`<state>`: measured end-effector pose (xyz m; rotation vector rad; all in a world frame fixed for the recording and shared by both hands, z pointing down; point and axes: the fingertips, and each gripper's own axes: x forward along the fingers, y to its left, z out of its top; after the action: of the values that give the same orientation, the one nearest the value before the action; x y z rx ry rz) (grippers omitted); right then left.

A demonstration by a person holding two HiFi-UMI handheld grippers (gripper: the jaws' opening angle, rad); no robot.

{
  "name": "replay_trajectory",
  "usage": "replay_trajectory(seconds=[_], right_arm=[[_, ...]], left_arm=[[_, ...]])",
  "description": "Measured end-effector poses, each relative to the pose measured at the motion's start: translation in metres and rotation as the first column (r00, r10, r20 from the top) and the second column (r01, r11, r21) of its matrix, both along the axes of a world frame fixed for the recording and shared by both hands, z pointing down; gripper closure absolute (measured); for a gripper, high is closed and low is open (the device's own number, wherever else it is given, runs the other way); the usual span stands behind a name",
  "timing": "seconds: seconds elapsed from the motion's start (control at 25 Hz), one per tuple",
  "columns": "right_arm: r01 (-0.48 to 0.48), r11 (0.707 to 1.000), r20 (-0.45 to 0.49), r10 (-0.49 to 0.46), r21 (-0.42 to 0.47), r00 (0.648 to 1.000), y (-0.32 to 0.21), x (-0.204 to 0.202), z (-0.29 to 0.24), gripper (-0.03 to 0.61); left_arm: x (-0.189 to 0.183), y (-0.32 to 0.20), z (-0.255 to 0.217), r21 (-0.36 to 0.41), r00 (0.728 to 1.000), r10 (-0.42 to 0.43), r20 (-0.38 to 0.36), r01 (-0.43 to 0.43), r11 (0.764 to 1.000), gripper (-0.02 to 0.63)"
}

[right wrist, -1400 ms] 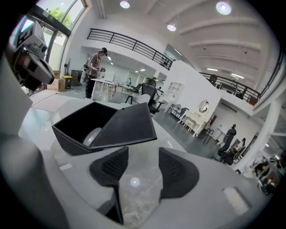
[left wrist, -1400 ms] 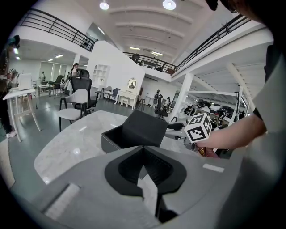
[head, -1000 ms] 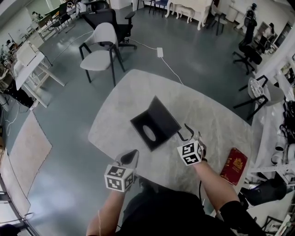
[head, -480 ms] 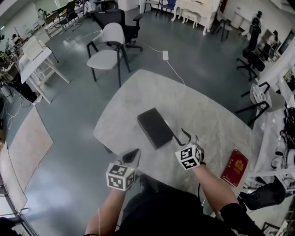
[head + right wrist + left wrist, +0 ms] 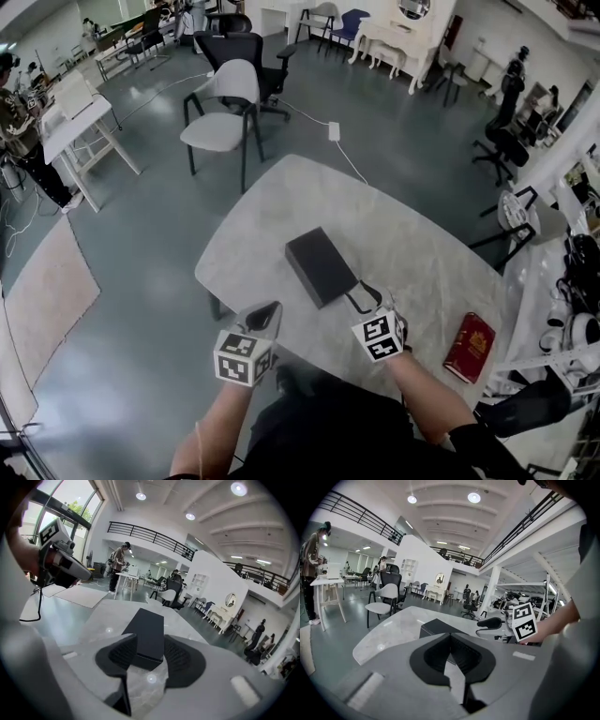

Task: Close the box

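Note:
A flat black box [image 5: 322, 267] lies with its lid down on the marble table [image 5: 412, 234]. In the head view my right gripper [image 5: 362, 293] sits just behind the box's near corner. Its jaws stand open and have just been closing a little. The right gripper view shows the box [image 5: 147, 627] through their gap, with the pads off it. My left gripper [image 5: 267, 314] hovers at the table's near edge, left of the box, fingers together and empty. The left gripper view shows the box [image 5: 436, 627] ahead and the right gripper's fingers [image 5: 490, 622].
A red book [image 5: 469, 347] lies at the table's right end. A grey chair [image 5: 217, 122] and a black office chair [image 5: 239, 47] stand beyond the table. A person [image 5: 17, 89] stands by a white desk [image 5: 80, 108] at far left.
The box's raised lid has dropped flat, so the box is now shut. Both grippers have drawn back a little toward the near edge of the table.

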<state>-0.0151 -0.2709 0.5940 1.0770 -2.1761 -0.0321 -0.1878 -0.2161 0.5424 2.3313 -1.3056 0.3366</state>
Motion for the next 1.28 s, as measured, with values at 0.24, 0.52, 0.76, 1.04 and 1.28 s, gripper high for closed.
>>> replay_trajectory(seconds=[0.24,0.52,0.76,1.04,1.28], right_arm=[[0.033,0.999,0.01,-0.033,0.025,0.999,0.015,-0.009,-0.023,0.435],[0.078,0.995,0.071,-0.083,0.066,0.994,0.027,0.004,-0.04,0.449],[0.059,0.996,0.217,-0.073,0.068,0.973,0.049,0.048,-0.066,0.473],[0.052,0.998,0.293,-0.06,0.036,0.954,0.086,0.14,-0.068,0.518],[0.04,0.999,0.382,-0.05,0.034,0.923,0.105,0.192,-0.083,0.574]], left_arm=[[-0.014,0.001,-0.02,0.061,1.0,-0.012,0.013,0.011,0.998,0.603],[0.008,0.009,-0.029,0.068,0.998,-0.031,0.054,0.027,0.997,0.603],[0.072,0.013,-0.028,0.027,0.997,-0.023,0.073,0.021,0.999,0.603],[0.132,0.006,-0.049,0.075,0.992,-0.086,0.089,0.08,0.994,0.603],[0.153,0.028,-0.074,0.121,0.985,-0.135,0.11,0.122,0.985,0.603]])
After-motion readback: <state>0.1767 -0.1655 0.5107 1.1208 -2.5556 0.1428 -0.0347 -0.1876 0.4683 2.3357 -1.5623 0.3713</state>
